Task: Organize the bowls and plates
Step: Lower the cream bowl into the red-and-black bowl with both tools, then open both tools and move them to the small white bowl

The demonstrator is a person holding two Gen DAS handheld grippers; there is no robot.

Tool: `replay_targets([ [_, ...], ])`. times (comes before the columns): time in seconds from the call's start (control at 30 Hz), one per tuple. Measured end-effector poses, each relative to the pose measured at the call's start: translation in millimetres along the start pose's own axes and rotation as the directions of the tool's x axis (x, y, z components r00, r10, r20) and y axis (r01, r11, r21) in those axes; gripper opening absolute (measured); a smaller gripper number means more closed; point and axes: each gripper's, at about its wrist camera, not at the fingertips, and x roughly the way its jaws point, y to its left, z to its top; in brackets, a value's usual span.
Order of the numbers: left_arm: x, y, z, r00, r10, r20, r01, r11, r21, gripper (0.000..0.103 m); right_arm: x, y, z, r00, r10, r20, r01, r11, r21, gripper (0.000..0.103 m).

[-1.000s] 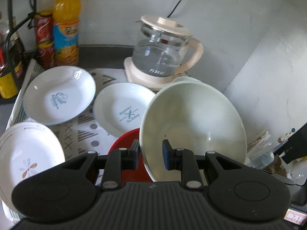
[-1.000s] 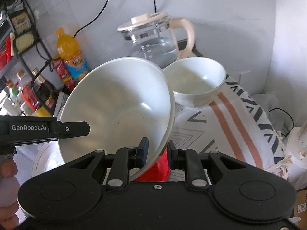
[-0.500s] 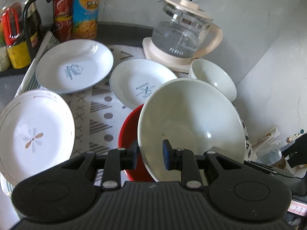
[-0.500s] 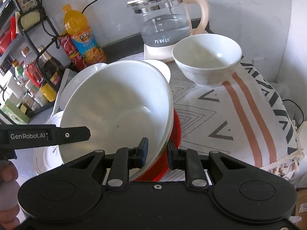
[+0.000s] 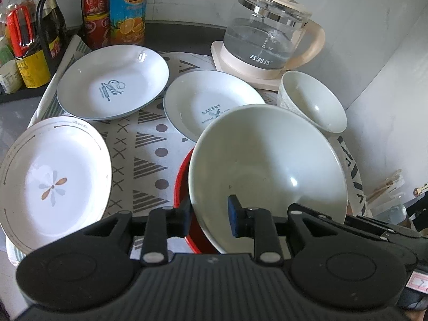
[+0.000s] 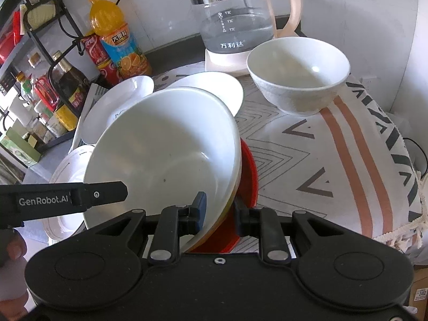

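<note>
Both the left hand-held gripper point(image 5: 209, 220) and the right hand-held gripper point(image 6: 220, 211) are clamping the rim of the big white bowl point(image 5: 267, 165), which is tilting over the red plate point(image 6: 248, 171) on the tabletop point(image 6: 307, 160).

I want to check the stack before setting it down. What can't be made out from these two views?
- Red dish under the big white bowl: both views show only a sliver; the bowl hides the rest.
- Left tool and right tool: both clamp the bowl's rim; whether they also pinch the red dish is unclear.
- Flower plate: right view, mostly hidden by the bowl and left tool.
</note>
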Motion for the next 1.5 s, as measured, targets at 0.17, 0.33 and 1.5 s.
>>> replay_targets([
  [0.17, -0.7, 1.4, 2.7, 1.0, 0.022, -0.007, -0.023, 1.0, -0.008, 0.029, 1.8, -0.5, 1.3, 1.0, 0.001, -0.005, -0.001, 1.0, -0.002, 0.025],
  [0.33, -6.3, 2.0, 4.4, 1.0, 0.011, 0.016, -0.011, 1.0, -0.012, 0.031, 0.8, 0.0, 0.7, 1.0, -0.001, 0.004, 0.001, 1.0, -0.016, 0.027],
  [1.5, 2.6, -27.0, 67.8, 0.995, -0.045, 0.091, 0.04, 0.998, 0.055, 0.07, -35.9, -53.0, 37.8, 0.965, -0.131, 0.225, 0.101, 0.985, 0.137, 0.085],
])
